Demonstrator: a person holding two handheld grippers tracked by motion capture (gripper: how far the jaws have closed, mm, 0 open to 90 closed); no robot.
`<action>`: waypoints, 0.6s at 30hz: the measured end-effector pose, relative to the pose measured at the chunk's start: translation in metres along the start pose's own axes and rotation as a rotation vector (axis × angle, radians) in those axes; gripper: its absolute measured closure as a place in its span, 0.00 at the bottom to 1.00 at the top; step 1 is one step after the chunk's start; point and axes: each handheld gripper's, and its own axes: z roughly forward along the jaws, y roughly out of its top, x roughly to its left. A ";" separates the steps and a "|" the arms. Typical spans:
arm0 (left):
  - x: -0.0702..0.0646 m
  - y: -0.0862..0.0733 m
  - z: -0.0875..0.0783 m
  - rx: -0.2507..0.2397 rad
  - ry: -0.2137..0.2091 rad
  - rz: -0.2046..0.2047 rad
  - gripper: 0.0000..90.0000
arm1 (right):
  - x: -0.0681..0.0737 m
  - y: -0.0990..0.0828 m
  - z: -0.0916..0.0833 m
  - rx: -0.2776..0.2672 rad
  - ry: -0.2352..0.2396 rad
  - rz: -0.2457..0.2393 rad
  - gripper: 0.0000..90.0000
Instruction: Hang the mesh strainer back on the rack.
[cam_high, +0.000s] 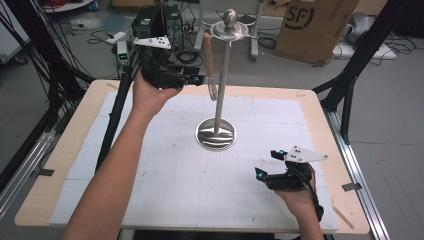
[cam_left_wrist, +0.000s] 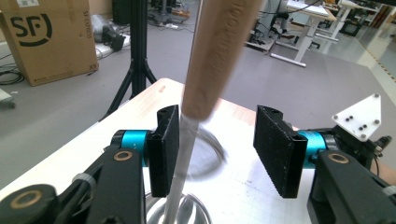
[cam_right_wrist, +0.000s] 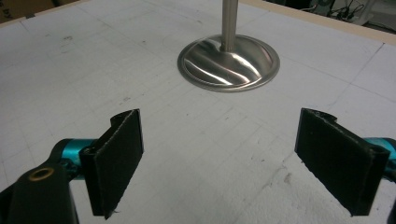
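Observation:
A steel utensil stand (cam_high: 216, 133) with a round base and a tall pole stands mid-table. A utensil with a wooden handle (cam_high: 208, 51) and a metal end hangs from the hook ring at the stand's top (cam_high: 229, 30). My left gripper (cam_high: 196, 75) is raised beside it and open. In the left gripper view the handle (cam_left_wrist: 219, 51) and its pale shaft (cam_left_wrist: 182, 158) run between the jaws, with the shaft close against the left pad (cam_left_wrist: 168, 149). My right gripper (cam_high: 268, 162) rests low at the front right, open and holding nothing. It faces the stand's base (cam_right_wrist: 229, 60).
A white gridded mat (cam_high: 165, 165) covers the wooden table. A black pole (cam_high: 115, 115) leans at the table's left edge. Tripod legs (cam_high: 350, 75) stand off the right side. A cardboard box (cam_high: 312, 25) and computer gear (cam_high: 155, 22) sit on the floor behind.

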 end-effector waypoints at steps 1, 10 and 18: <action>0.000 -0.001 -0.001 0.000 0.002 0.004 0.53 | 0.000 0.000 0.000 0.001 0.000 0.000 0.16; -0.005 -0.005 -0.010 0.083 0.034 0.061 0.42 | 0.001 0.000 0.002 0.007 0.000 -0.008 0.16; -0.007 -0.013 -0.020 0.085 0.040 0.074 0.37 | 0.002 0.000 0.004 0.016 0.002 -0.009 0.16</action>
